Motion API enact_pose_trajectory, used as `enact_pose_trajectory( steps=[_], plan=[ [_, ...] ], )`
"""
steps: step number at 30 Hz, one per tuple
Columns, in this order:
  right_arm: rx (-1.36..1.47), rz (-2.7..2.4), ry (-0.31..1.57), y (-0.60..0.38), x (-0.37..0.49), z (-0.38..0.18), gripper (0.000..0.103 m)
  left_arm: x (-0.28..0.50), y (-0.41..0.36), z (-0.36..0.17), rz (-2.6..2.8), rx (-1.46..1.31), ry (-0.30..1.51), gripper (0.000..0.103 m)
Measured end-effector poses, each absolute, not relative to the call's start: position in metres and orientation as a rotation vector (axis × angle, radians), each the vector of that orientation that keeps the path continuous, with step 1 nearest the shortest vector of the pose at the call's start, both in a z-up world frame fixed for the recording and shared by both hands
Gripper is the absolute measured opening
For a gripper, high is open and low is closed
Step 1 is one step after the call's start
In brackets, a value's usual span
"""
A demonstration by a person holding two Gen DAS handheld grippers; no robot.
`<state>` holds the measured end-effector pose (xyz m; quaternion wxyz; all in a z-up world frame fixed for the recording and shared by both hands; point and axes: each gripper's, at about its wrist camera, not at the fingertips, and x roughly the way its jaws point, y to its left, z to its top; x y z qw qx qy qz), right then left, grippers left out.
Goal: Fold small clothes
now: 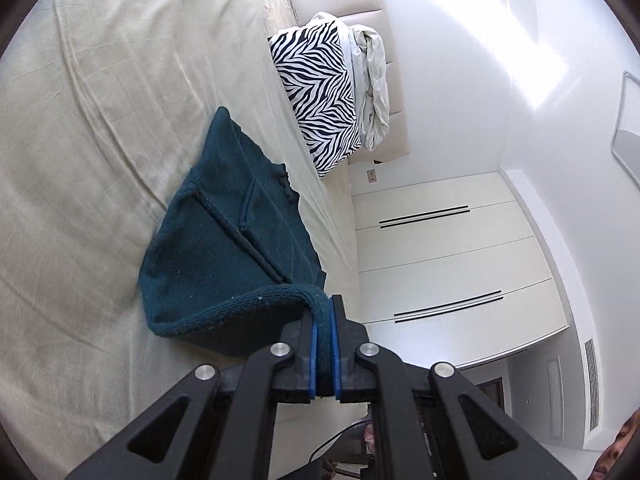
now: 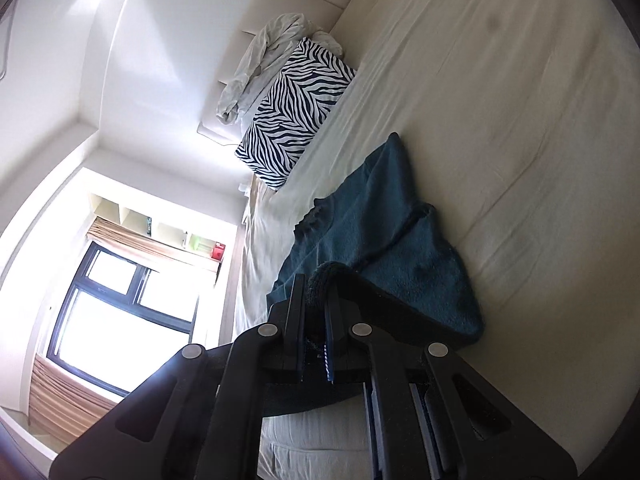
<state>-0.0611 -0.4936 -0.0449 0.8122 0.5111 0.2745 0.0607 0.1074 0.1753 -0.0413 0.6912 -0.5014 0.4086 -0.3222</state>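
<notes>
A dark teal knitted garment (image 1: 224, 240) lies on the bed (image 1: 100, 120), which is covered with a cream sheet. The left tool (image 1: 325, 332) has its two blue pads pressed together on a thick ribbed edge of the garment, so this edge is lifted from the sheet while the rest spreads out in front of the tool, toward a zebra-pattern pillow (image 1: 316, 96). The right tool (image 2: 316, 312) is almost closed too, and a bunched corner of the same garment (image 2: 384, 232) sits between its fingers; the cloth extends ahead and to the right of it on the bed (image 2: 500, 100). Near the pillow (image 2: 292, 108), crumpled pale fabric (image 2: 260, 64) lies against the headboard.
</notes>
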Motion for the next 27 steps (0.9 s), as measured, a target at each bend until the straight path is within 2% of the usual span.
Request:
enact_pose_trajectory(
  steps=[10,20,22,24,25,26,27],
  plan=[
    [1.046,0.07,0.588,-0.512,0.065,-0.044,0.006,0.221,0.158,-0.058,-0.674,-1.171,0.937,0.007],
    [1.042,-0.042,0.655,-0.529,0.175,-0.095,0.008,0.312,0.136,-0.088,-0.606,-1.127,0.998,0.008],
    [1.057,-0.075,0.695,-0.533,0.195,-0.115,0.009,0.324,0.134,-0.102,-0.57,-1.134,1.021,0.015],
    [1.099,-0.102,0.729,-0.54,0.21,-0.137,0.01,0.331,0.135,-0.114,-0.533,-1.148,1.023,0.054],
    [1.103,-0.112,0.73,-0.542,0.215,-0.144,0.014,0.333,0.136,-0.117,-0.506,-1.142,1.024,0.061],
    [1.087,-0.131,0.727,-0.542,0.218,-0.148,0.022,0.334,0.137,-0.12,-0.492,-1.138,1.023,0.067],
    [1.065,-0.154,0.715,-0.542,0.219,-0.149,0.028,0.333,0.138,-0.121,-0.494,-1.138,1.022,0.067]
  ],
)
